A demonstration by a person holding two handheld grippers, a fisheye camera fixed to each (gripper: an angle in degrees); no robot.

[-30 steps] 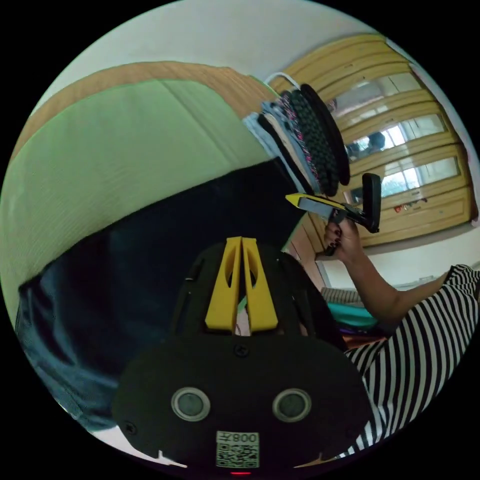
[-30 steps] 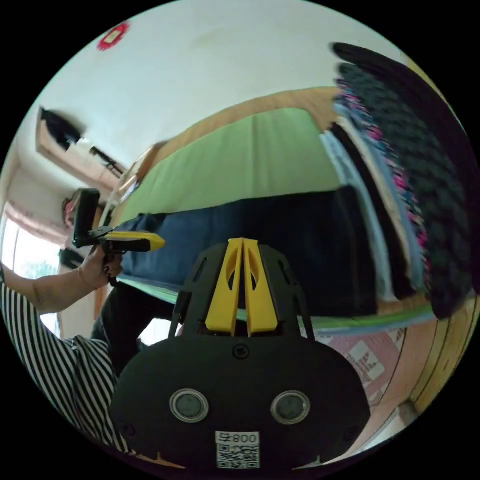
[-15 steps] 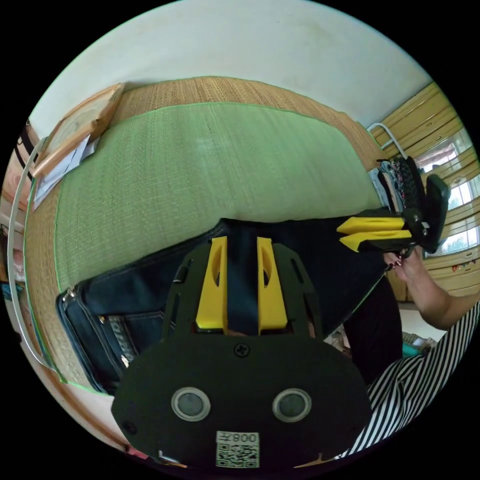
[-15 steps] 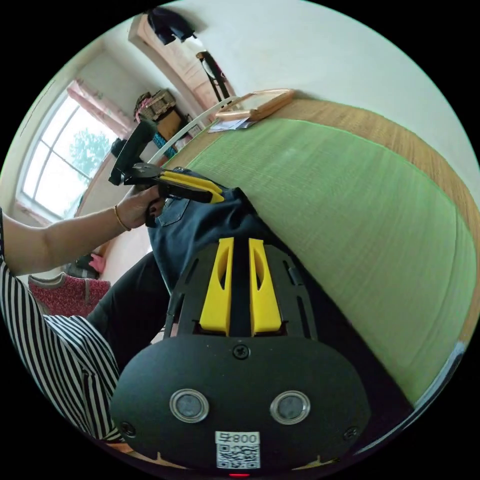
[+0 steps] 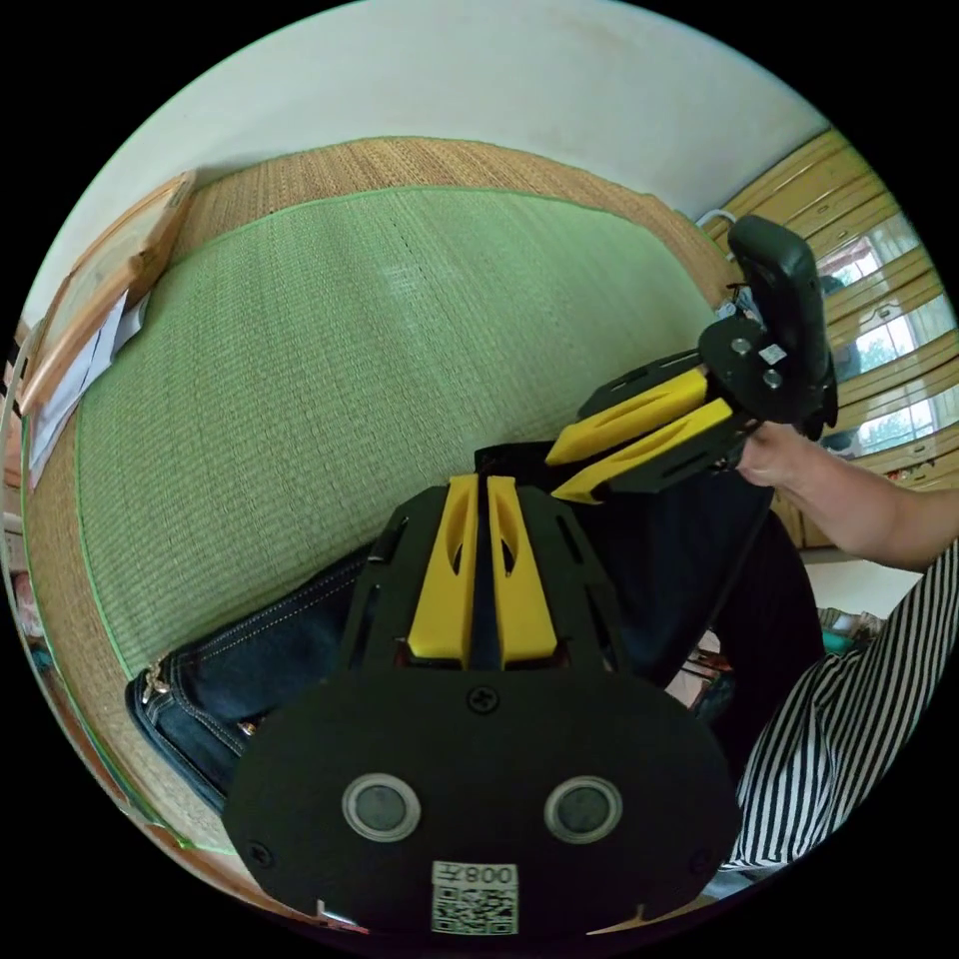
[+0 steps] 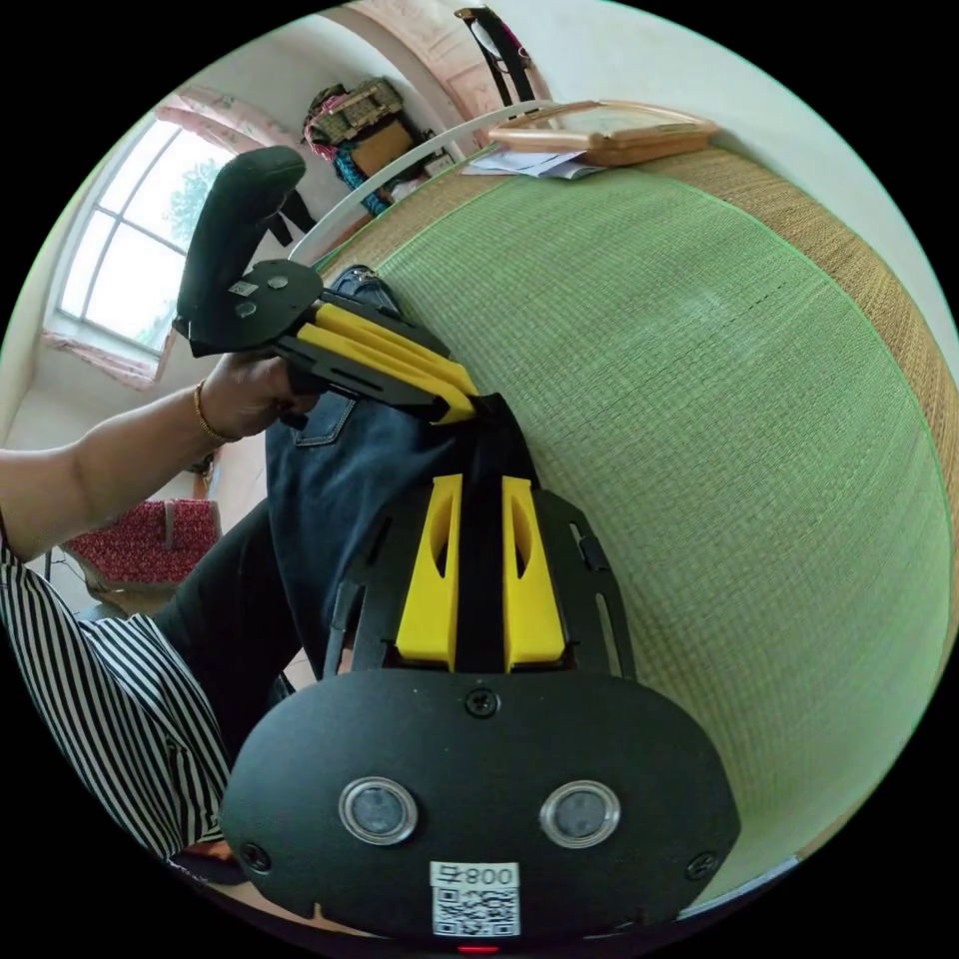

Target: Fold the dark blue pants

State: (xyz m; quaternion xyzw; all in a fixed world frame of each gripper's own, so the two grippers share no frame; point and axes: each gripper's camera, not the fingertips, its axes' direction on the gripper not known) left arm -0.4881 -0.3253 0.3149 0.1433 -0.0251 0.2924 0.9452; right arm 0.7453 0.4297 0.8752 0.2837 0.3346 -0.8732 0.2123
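Note:
The dark blue pants lie along the near edge of a green woven mat, waistband and zip at the lower left. My left gripper is shut on a bunched edge of the dark fabric. Just to its right, my right gripper, held in a hand, pinches the same edge. In the right gripper view, the right gripper has dark fabric between its jaws. The left gripper reaches in from the upper left and touches the pants right beside it.
A wooden frame and papers lie at the far end of the mat. A wooden cabinet with glass doors stands to the right. The person's striped top and dark trousers are close by, with a window behind.
The left gripper's jaws, apart half a second ago, have closed on the pants. The two grippers have come close together at the same fabric edge. Both cameras swung towards the mat.

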